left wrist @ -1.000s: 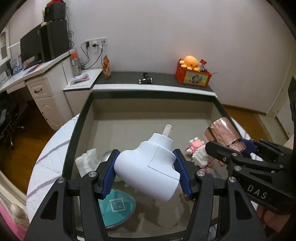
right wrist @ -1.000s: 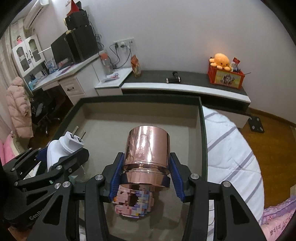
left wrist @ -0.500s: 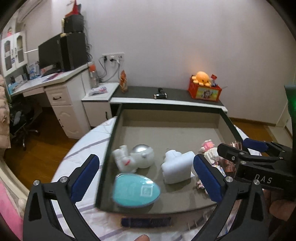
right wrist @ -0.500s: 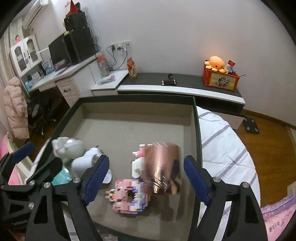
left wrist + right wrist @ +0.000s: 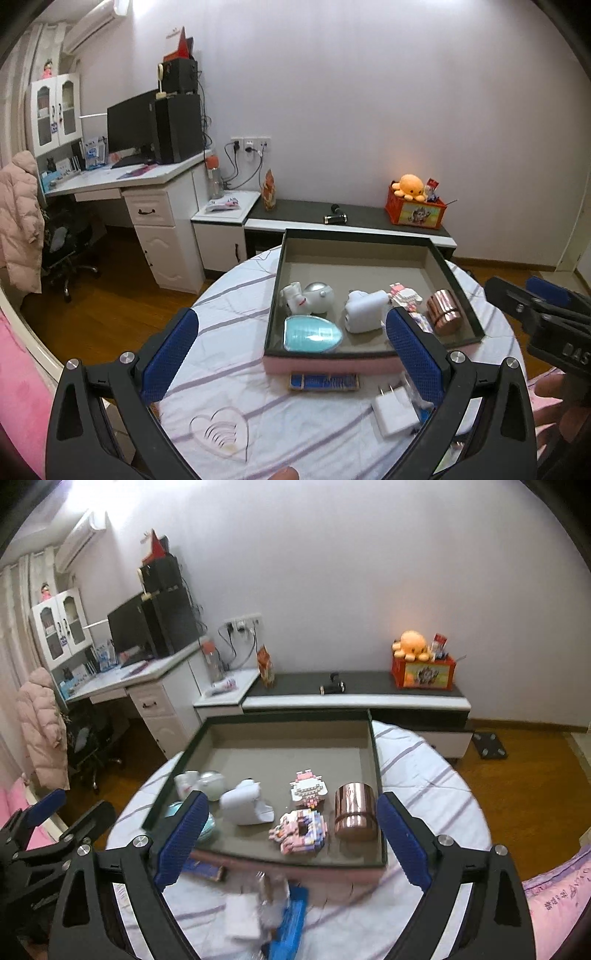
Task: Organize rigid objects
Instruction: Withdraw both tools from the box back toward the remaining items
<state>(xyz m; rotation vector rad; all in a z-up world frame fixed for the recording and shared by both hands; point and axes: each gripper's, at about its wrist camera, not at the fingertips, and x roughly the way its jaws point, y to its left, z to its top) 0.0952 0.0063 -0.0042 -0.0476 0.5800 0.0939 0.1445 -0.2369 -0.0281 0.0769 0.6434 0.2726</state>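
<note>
Items on the cloth below the tray [image 5: 378, 775] blur; teal oval [image 5: 207, 821] half hidden behind a blue pad

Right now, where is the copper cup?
The copper cup lies inside the tray, in its near right corner against the right wall, just right of the pink block toys. Neither gripper holds it.

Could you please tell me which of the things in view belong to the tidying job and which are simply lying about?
Job: tray; copper cup; white adapter; pink block figures; teal oval; small white charger and blue case on the tablecloth.

Lying about: orange octopus plush; monitor; pink coat.
</note>
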